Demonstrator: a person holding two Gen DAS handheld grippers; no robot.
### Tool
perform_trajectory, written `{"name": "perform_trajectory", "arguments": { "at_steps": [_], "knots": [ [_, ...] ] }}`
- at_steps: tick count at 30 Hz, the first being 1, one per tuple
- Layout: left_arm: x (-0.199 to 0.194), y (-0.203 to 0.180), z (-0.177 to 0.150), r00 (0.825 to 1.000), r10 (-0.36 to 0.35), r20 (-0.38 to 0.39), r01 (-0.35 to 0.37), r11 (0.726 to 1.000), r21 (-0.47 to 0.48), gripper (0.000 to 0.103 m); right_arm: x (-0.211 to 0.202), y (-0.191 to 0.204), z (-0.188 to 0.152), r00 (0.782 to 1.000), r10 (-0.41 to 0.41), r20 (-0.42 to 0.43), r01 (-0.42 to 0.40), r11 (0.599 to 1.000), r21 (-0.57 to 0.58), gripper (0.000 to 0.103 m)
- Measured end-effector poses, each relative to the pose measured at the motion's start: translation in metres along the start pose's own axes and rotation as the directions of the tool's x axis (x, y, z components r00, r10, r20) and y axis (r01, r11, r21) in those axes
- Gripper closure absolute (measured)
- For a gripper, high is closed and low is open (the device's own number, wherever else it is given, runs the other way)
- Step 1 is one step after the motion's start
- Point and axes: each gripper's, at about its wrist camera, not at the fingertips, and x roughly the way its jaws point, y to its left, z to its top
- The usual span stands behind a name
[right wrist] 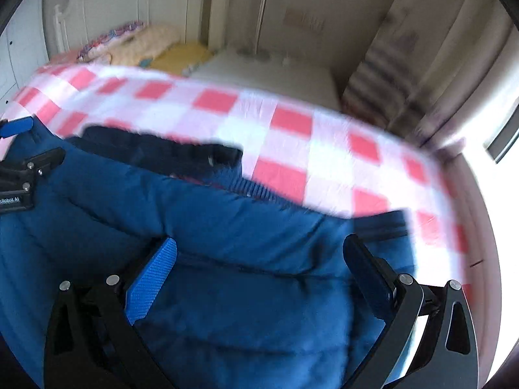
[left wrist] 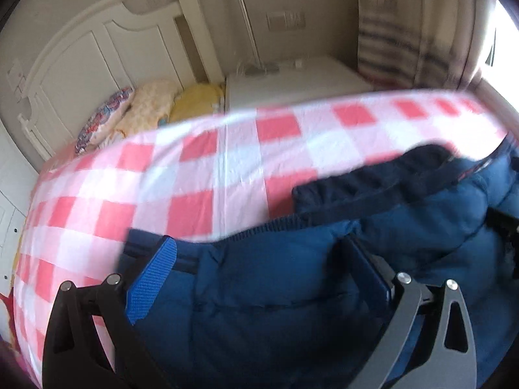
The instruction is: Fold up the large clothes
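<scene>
A blue padded jacket lies on a bed with a pink and red checked sheet. Its dark navy lining or collar shows at the far edge. My left gripper stands open over the jacket's near left part, with padded fabric bulging between its wide-apart fingers. In the right wrist view the jacket fills the foreground, and my right gripper is open over it in the same way. The left gripper appears at that view's left edge. The right gripper shows at the left wrist view's right edge.
A white headboard stands at the far left with several pillows below it. A white bedside cabinet sits beyond the bed. A striped curtain and a bright window are on the right.
</scene>
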Motion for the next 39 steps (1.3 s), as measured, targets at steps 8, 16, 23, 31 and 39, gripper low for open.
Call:
{"name": "perform_trajectory", "arguments": {
  "at_steps": [8, 16, 23, 31, 39],
  "knots": [
    [0.016, 0.01, -0.007, 0.996, -0.091, -0.007, 0.09, 0.994, -0.068, 0.002, 0.013, 0.003, -0.007, 1.0, 0.017, -0.014, -0.017, 1.0, 0.007, 0.005],
    [0.015, 0.008, -0.008, 0.996, -0.086, -0.002, 0.086, 0.994, -0.067, 0.002, 0.017, -0.001, -0.005, 0.999, 0.039, -0.014, -0.038, 0.999, 0.022, 0.004],
    [0.016, 0.008, -0.009, 0.996, -0.09, -0.001, 0.089, 0.993, -0.072, 0.002, 0.017, -0.003, -0.007, 0.999, 0.05, -0.007, -0.049, 0.998, 0.031, 0.004],
    [0.018, 0.012, -0.009, 0.993, -0.12, -0.001, 0.12, 0.988, -0.098, 0.002, 0.021, -0.01, -0.007, 0.996, 0.093, -0.01, -0.092, 0.994, 0.062, 0.004],
    [0.018, 0.013, -0.01, 0.993, -0.114, 0.003, 0.114, 0.989, -0.095, 0.002, -0.042, -0.052, -0.041, 0.981, 0.165, 0.097, -0.18, 0.969, 0.171, 0.005]
  ]
}}
